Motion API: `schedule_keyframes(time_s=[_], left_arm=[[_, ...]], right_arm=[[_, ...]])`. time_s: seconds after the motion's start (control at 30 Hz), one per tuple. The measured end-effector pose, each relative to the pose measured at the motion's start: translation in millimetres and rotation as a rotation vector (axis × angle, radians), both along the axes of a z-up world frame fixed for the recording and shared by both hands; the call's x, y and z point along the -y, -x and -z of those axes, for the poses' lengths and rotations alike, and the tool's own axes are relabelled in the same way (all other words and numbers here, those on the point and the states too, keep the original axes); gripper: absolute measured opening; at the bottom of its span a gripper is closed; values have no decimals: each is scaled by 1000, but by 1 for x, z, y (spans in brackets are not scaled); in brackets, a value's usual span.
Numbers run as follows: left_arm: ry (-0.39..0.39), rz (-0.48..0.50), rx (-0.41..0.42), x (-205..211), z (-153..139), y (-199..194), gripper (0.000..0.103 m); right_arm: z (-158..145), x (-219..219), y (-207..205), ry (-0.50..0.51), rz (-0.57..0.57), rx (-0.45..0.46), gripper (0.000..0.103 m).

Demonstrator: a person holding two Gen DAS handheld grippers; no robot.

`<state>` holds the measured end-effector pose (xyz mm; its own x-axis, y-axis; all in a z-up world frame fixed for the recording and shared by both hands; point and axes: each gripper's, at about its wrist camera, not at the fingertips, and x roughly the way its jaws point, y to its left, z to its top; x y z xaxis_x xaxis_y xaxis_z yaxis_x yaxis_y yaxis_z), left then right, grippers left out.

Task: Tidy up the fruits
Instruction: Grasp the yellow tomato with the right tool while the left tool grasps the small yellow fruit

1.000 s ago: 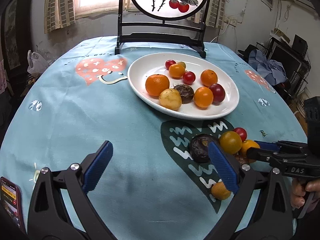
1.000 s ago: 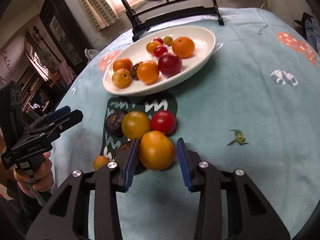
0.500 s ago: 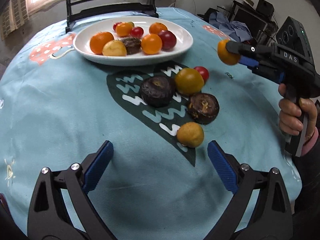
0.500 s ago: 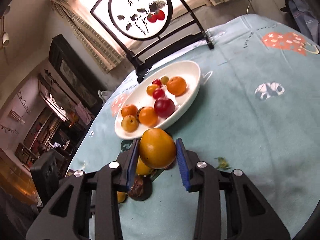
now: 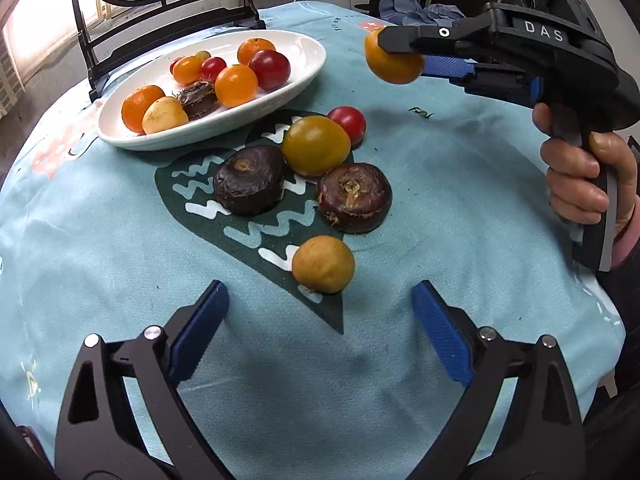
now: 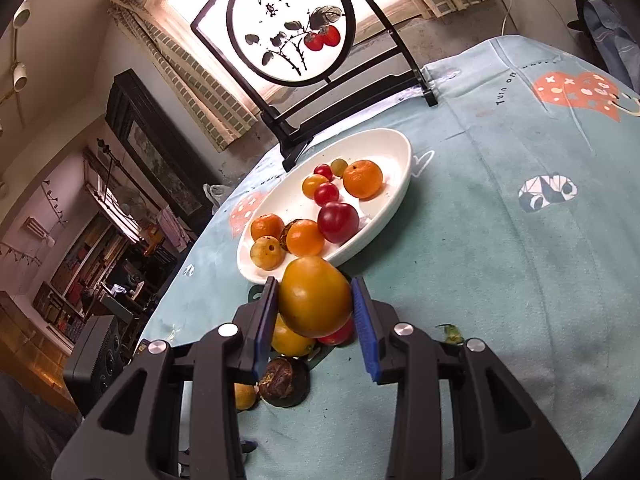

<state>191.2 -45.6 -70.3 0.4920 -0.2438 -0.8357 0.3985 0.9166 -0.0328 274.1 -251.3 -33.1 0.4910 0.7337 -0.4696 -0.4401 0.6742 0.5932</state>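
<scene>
Right hand-held gripper (image 6: 315,309): blue pads clamped on a smooth orange-yellow round fruit (image 6: 315,297), carried clear of the tabletop (image 6: 520,280). Fruit sits between the pads, bulging forward past them. No real long axis to it; slightly pear-pointed toward the top.

Straight ahead and a little left of that gripper, just beyond the held fruit: white oval ceramic plate (image 6: 396,204), its long axis running away and to the right. Already on it: tangerines, cherry tomatoes, a dark red plum (image 6: 338,222), a pale yellow fruit, one dark brown one. Bare white patch lies at the plate's near-right side, past the plum. Judgement: the carry wants to go forward and slightly up over the near rim, then down onto that bare patch.

Below the right gripper, on the teal cloth: loose fruit not yet moved.

Left hand-held gripper (image 5: 320,334): jaws wide apart, holding nothing, low over the cloth. Directly ahead between its pads: small tan round fruit (image 5: 323,264). Beyond that, two dark brown flattened wrinkled fruits (image 5: 354,197), a yellow-green tomato (image 5: 316,145), a red cherry tomato (image 5: 349,123), then the plate further ahead-left.

Left is nearer the loose pile; right is nearer the plate's open side.
</scene>
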Motion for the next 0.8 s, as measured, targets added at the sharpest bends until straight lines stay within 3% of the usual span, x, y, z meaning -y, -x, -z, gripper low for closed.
schedule_keyframes(time_s=[0.07, 0.13, 0.3, 0.37, 0.53, 0.6, 0.7, 0.8], left_arm=[[16, -9, -1, -3, -1, 1, 95], [-48, -67, 19, -6, -1, 2, 95], [-10, -97, 0, -17, -2, 1, 93], [7, -115, 5, -22, -3, 1, 88], [65, -153, 76, -31, -14, 2, 64], [64, -115, 98, -23, -17, 3, 64], [47, -83, 79, -11, -14, 0, 64], [53, -79, 52, -5, -13, -9, 47]], right_arm=[[0, 0, 1, -8, 1, -11, 37], [0, 0, 3, -5, 8, -14, 37], [-2, -14, 15, 24, -39, -1, 37], [-2, -20, 17, 42, -57, 1, 38], [0, -22, 18, 48, -57, -14, 38], [-2, -20, 19, 39, -51, -7, 38], [-3, -20, 20, 43, -41, -4, 38], [-1, -20, 19, 44, -40, -21, 38]])
